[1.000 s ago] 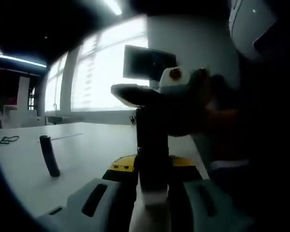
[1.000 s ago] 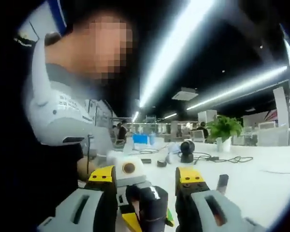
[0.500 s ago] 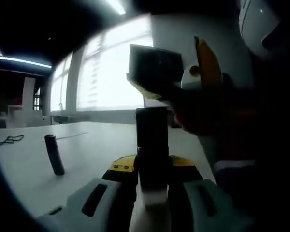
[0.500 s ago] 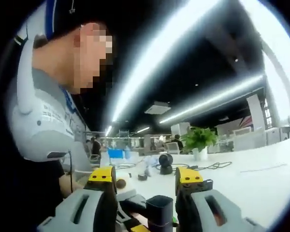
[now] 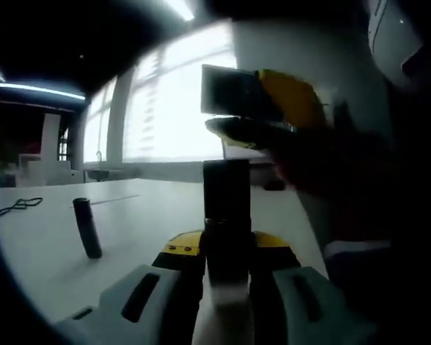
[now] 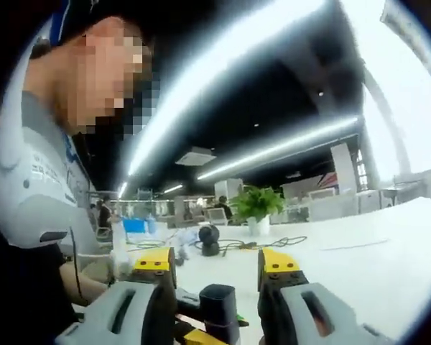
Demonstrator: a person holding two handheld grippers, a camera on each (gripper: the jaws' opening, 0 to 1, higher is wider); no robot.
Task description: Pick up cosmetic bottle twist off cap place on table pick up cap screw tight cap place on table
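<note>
A dark, tall cosmetic bottle point(image 5: 226, 208) stands upright between the yellow-tipped jaws of my left gripper point(image 5: 226, 248), which is shut on its lower part. In the left gripper view my right gripper point(image 5: 276, 118) hangs at the bottle's top, a little behind and to the right of it. In the right gripper view the bottle's dark top point(image 6: 218, 310) sits low between the jaws of my right gripper point(image 6: 215, 262). Those jaws stand wide apart, with a gap on each side of the top. Whether a cap is on the bottle is too dark to tell.
A short dark cylinder point(image 5: 87, 228) stands slightly tilted on the white table point(image 5: 140, 215), left of the bottle. A cable point(image 5: 13, 205) lies at the far left. Farther off are a potted plant point(image 6: 257, 207), a black round device point(image 6: 210, 240) and cords point(image 6: 276, 243). A person point(image 6: 32, 187) is close on the left.
My right gripper has turned and shifted at the bottle's top. The right gripper view has tilted upward, so the bottle's top sits lower between its jaws. The left gripper holds steady.
</note>
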